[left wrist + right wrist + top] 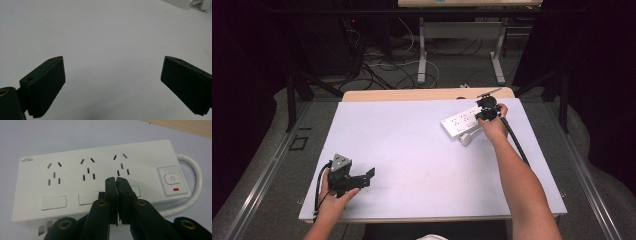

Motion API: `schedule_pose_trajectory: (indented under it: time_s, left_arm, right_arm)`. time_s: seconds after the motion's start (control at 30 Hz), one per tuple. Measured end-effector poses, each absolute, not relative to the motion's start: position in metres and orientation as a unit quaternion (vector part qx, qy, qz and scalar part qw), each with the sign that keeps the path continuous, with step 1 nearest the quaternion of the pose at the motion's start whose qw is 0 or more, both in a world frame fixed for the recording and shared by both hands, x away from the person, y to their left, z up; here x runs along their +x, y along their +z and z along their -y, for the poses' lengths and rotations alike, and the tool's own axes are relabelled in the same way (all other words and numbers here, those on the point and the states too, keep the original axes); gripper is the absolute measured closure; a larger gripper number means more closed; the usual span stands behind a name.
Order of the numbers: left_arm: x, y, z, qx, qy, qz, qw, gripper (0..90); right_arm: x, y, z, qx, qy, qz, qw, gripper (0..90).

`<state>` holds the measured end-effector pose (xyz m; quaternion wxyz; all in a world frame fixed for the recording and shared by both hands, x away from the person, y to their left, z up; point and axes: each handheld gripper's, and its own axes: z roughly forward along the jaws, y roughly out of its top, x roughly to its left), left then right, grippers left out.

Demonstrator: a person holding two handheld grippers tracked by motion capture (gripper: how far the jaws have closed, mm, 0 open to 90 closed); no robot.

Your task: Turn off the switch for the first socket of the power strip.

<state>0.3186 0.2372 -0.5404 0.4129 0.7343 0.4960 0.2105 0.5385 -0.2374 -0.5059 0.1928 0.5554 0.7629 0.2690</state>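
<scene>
Right gripper view: the right gripper [116, 180], jaws pressed together, seemingly rests on the power strip [75, 173] near the tabletop's [412, 145] far right corner; left gripper [112, 75] gapes empty.

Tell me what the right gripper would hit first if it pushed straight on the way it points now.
Likely the white power strip: the right gripper, jaws shut, points at its top face by the third socket group, though contact is unclear.
</scene>
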Motion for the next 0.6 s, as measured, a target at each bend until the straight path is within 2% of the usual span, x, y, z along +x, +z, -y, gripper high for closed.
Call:
schedule_pose_trajectory:
  time_s: [0.6]
  left_arm:
    - [0.3187,-0.5407,-0.2375,0.734,0.209,-0.497,0.412,5.6]
  right_arm:
    - [0.5414,-0.5127,0.2365,0.556,0.260,-0.765,0.196,83.2]
